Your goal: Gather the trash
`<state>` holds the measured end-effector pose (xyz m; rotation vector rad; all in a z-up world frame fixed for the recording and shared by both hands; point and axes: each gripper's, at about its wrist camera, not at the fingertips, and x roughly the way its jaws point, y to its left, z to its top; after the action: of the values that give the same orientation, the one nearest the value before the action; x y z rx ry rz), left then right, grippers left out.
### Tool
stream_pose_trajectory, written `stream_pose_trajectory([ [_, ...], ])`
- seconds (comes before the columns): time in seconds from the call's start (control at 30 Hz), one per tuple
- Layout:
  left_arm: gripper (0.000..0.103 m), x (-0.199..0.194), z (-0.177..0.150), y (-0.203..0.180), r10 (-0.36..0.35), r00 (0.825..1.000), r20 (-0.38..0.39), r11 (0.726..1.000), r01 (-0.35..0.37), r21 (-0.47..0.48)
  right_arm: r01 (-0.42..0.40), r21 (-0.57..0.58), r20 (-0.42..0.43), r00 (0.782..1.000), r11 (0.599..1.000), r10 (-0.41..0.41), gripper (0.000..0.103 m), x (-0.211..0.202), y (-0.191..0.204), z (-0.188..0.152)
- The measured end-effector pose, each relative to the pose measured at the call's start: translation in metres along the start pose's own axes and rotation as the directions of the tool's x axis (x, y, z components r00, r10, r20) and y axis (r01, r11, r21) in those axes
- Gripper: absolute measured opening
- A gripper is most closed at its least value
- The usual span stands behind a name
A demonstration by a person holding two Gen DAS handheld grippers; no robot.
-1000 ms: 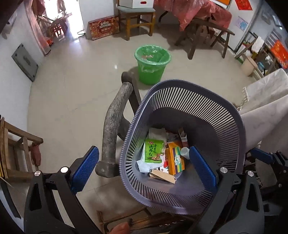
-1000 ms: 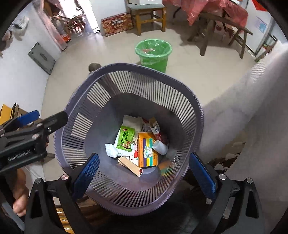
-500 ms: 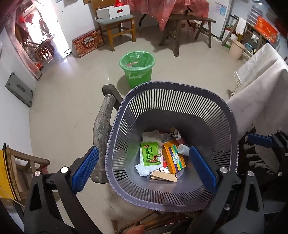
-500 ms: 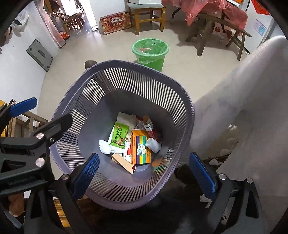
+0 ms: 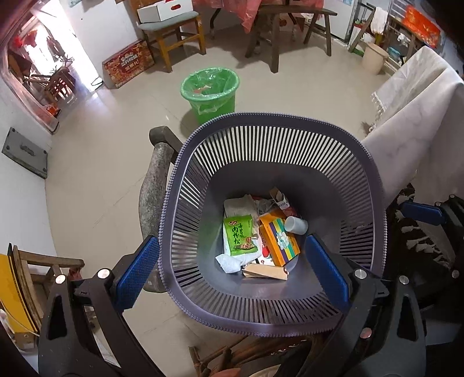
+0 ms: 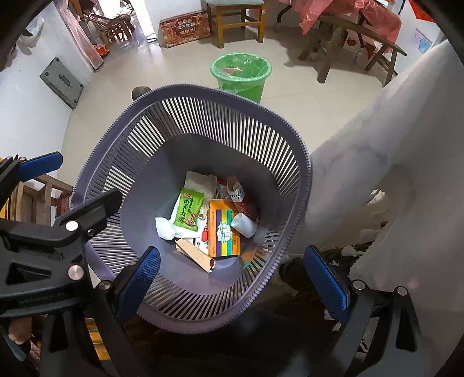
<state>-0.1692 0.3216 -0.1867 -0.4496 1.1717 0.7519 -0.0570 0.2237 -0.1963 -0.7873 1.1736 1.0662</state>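
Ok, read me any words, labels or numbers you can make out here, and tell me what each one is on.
"肉松": green snack packet in the purple basket.
"Bu...", cut off: small white carton in the basket.
Red carton on the floor: gold lettering, too blurred.
Orange striped box: print too small.
Left gripper body, seen from the right wrist: lettering unreadable.

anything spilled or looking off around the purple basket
Nothing stands out. The trash, including the green snack packet and orange box, lies inside the purple basket; none shows on the visible floor.
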Motion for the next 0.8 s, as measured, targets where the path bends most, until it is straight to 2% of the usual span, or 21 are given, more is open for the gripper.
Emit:
stream_pose_trajectory([
  [0.33, 0.096, 0.0049, 0.0015, 0.001, -0.012, 1.0, -0.025, 1.0, 0.012, -0.005, -0.007, -0.004, -0.015, 1.0, 1.0, 0.007, 0.097, 0.0051, 0.0009, 0.0022],
  [0.8, 0.096, 0.0009, 0.0001, -0.0002, 0.019, 1.0, 0.0, 1.0, -0.019, -0.004, -0.003, -0.006, -0.003, 1.0, 1.0, 0.003, 0.098, 0.002, 0.002, 0.0019],
])
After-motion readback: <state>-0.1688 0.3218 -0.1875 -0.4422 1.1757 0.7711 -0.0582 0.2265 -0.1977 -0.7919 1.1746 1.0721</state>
